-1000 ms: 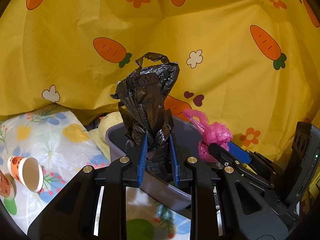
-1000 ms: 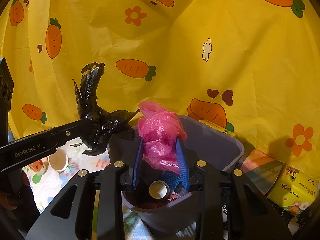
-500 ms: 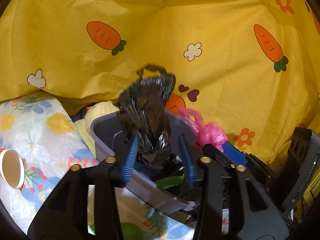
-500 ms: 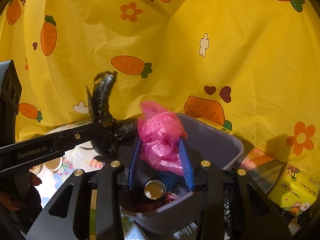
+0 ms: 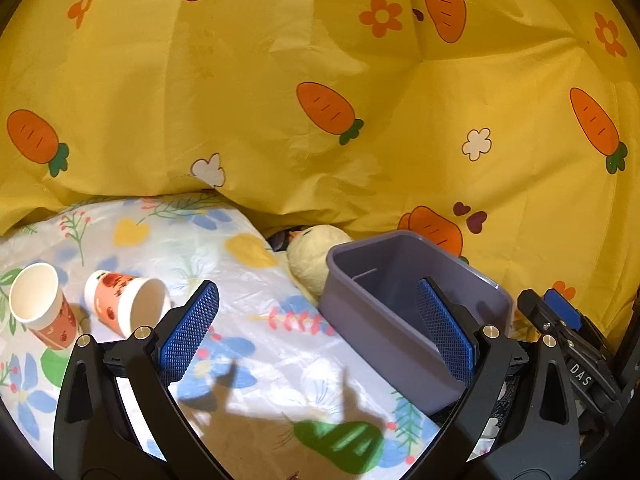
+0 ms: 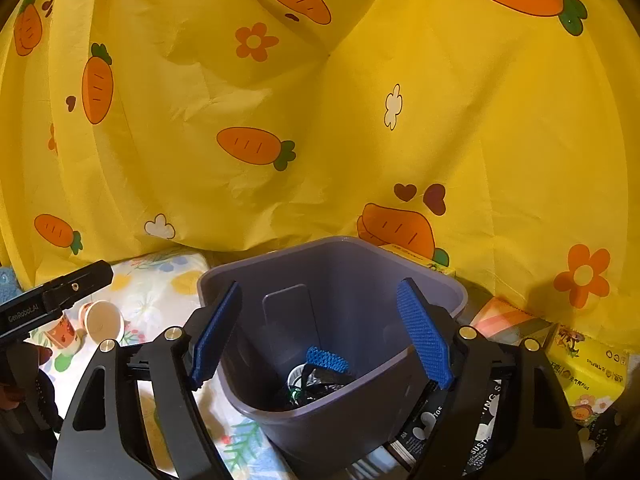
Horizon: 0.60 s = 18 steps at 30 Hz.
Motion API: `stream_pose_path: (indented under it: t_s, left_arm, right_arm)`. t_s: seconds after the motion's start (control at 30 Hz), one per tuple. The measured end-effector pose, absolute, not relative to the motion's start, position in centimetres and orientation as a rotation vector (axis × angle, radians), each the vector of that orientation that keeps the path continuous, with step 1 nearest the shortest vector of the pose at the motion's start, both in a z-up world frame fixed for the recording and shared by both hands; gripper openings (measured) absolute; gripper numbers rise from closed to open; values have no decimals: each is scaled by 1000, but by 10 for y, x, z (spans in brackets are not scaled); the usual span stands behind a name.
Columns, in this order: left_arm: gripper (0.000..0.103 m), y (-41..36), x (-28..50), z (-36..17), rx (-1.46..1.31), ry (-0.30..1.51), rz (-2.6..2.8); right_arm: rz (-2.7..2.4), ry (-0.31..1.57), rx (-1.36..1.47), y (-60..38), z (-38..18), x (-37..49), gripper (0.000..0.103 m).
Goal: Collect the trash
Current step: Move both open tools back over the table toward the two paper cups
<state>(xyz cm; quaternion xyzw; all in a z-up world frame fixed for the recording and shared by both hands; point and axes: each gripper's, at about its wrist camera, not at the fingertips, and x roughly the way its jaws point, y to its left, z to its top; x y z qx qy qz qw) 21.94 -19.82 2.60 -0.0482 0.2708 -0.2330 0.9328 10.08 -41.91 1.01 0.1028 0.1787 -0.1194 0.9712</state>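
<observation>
- The landmark is the grey-purple plastic bin [image 6: 332, 344]; the wide-spread, empty right hand-held gripper [image 6: 320, 336] hangs directly above its mouth, with one blue pad on each side of the opening.
- At the bottom of the bin lie crumpled black plastic [image 6: 320, 380], a blue mesh scrap [image 6: 326, 358] and a round metallic lid [image 6: 296, 374]; that part of the trash looks collected.
- The left hand-held gripper [image 5: 316, 332] is likewise wide open and holds nothing, set just left of the bin over the floral plastic sheet [image 5: 168, 240] that covers the counter.
- Well left of the bin remain two paper cups with red print: one upright [image 5: 40, 308], one tipped on its side [image 5: 126, 308] with its mouth towards the camera. I judge these to be the next trash.
- Risk: the tipped cup can roll away if a pad nudges it before the jaws close on it.
- Risk: thin paper walls crush under a hard squeeze, so the cup might slip out or bend.
- Risk: the two cups sit just beside each other, so reaching for one may knock the other over.
- Risk: the sheet looks slick and loose; a dragging finger could bunch it and shift the cups.
- Risk: the bin stands near the sheet's right edge beside a pale yellow soft toy [image 5: 312, 260]; a bump from either gripper could tip it and spill what is inside.
</observation>
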Motion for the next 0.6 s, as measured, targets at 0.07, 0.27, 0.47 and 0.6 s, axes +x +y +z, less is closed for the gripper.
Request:
stream_pose_path:
  t_s: [0.07, 0.27, 0.47, 0.6]
  left_arm:
    - [97, -186, 216, 25, -97, 559, -447]
    - [97, -142, 198, 22, -72, 540, -318]
    - [97, -86, 187, 13, -68, 549, -169]
    - [97, -42, 180, 6, -84, 554, -69]
  right_arm:
    - [-222, 353, 203, -410, 14, 97, 84]
    - [-148, 355, 167, -374, 22, 93, 86]
    - [-43, 386, 144, -333, 21, 99, 86]
    - [35, 423, 121, -303, 16, 108, 86]
